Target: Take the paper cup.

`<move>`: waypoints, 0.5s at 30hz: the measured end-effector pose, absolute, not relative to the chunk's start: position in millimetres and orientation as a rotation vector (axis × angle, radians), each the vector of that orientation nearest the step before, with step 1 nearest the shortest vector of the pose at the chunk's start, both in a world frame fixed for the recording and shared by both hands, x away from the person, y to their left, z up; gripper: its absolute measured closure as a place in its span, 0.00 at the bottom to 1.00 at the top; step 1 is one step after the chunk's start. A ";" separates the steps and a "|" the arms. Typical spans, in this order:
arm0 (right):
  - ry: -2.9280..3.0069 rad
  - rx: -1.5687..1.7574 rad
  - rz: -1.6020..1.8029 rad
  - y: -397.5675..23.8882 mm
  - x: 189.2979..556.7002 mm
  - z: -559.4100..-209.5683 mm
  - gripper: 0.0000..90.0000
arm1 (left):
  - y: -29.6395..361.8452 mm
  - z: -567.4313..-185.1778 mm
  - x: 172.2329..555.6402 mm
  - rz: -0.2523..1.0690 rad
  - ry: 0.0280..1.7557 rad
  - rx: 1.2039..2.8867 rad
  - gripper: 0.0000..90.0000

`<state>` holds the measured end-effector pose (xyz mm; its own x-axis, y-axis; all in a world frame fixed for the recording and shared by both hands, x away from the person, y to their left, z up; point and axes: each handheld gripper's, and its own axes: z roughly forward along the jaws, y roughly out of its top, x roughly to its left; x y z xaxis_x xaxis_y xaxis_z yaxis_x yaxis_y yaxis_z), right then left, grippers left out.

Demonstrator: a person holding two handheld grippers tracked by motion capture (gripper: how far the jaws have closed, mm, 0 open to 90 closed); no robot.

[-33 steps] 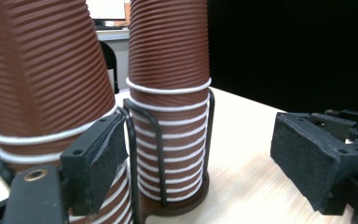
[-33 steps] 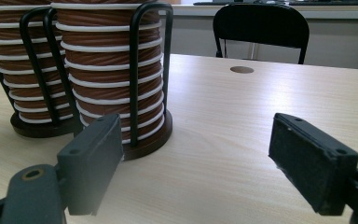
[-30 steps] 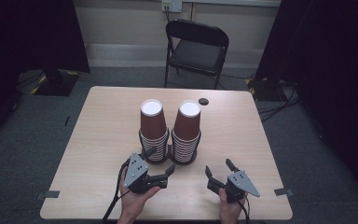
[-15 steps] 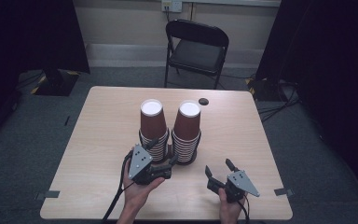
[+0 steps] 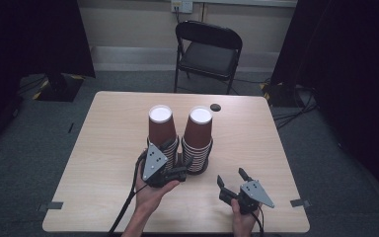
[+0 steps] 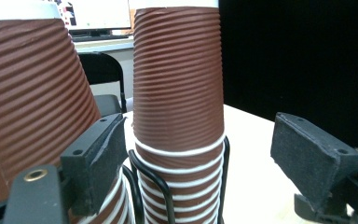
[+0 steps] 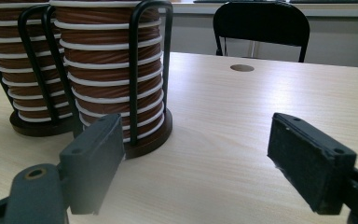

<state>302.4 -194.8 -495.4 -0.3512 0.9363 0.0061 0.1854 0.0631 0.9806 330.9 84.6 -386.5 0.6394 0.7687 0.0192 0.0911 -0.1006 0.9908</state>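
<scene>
While we bring the left gripper [image 5: 173,159] up against the two cup stacks [image 5: 199,139] in their wire racks mid-table, its jaws, just narrowed, stand spread around the right-hand stack without pinching. Since a second ago it has moved forward from the table edge. Next we close on one cup; the right gripper [image 5: 230,178] waits open.

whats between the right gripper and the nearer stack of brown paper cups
Nothing: in the right gripper view, bare pale wooden table runs from the open right gripper to the stack of brown ribbed paper cups in its black wire holder.
</scene>
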 end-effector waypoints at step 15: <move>1.636 1.140 1.346 -194.8 302.3 -495.4 0.20 | 75.6 -374.5 344.4 0.642 0.737 1.586 0.21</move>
